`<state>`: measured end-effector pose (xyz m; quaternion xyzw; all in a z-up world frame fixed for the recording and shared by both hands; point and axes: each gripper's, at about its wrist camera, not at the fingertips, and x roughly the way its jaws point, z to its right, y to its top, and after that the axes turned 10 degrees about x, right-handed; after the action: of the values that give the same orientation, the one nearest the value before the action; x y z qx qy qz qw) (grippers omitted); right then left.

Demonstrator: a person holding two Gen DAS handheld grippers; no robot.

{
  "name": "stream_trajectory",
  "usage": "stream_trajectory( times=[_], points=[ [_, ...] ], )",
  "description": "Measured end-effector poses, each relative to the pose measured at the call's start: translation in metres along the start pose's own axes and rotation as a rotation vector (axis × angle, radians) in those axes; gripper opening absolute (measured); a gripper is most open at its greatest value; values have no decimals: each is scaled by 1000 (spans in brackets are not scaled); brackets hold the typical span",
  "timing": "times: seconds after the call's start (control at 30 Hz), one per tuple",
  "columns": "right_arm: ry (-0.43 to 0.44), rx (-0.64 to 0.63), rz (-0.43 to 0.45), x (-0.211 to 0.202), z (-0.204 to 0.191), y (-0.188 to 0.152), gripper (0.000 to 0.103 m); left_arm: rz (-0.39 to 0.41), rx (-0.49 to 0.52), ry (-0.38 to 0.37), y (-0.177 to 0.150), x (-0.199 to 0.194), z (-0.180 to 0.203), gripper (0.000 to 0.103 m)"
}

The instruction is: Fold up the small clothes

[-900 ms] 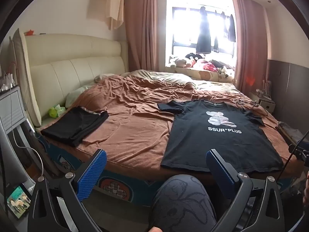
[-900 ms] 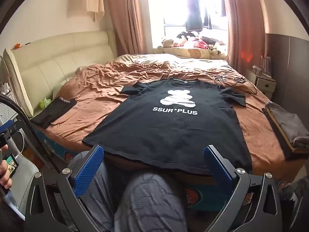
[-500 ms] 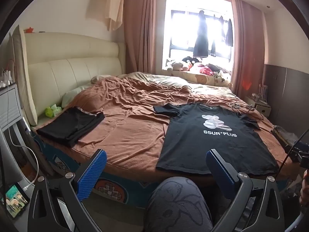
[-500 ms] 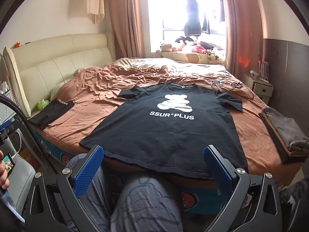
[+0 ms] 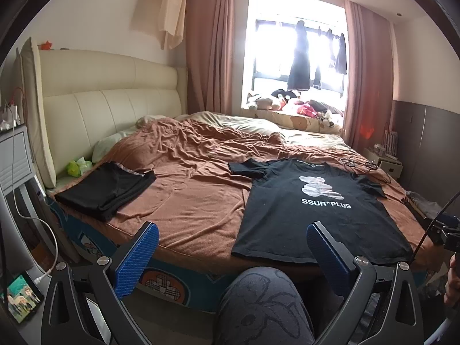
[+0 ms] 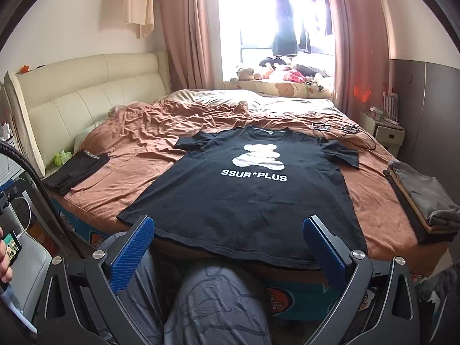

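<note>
Black t-shirt (image 6: 253, 198) is laid flat, print side up, on the brown blanket (image 6: 120, 172) of the bed, straight ahead of the right tongs (image 6: 228, 254) and ahead-right of the left tongs (image 5: 233, 256). Both sets of tongs are spread wide with nothing between the blue pads, hanging off the near edge of the bed and not touching any fabric. A knee in grey patterned pants (image 6: 218, 302) sits right under the gap in both views and covers part of the bed frame. Other stuff around: a folded black garment (image 5: 106, 189) off to the left of the left tongs near the cream headboard (image 5: 109, 109), and some cables (image 6: 342, 129) beyond the shirt's far sleeve. Compared with just under a second back, not much changed: the shirt sits a bit further away and higher in both views, tongs spread the same. Only the right view shows the stack of folded grey clothes (image 6: 422, 201) at the right edge of the bed clearly; the left view gives a better look at a small lit screen (image 5: 21, 297) down low on the left.
</note>
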<state>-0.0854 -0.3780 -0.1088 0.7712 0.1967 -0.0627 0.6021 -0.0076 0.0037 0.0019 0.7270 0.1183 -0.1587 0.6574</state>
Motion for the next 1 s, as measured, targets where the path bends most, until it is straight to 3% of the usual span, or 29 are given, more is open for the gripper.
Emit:
stream_trajectory(
  times=[1.0],
  points=[
    [-23, 2, 19, -1, 0, -2, 103, 16, 1, -22, 5, -4, 4, 103]
  ],
)
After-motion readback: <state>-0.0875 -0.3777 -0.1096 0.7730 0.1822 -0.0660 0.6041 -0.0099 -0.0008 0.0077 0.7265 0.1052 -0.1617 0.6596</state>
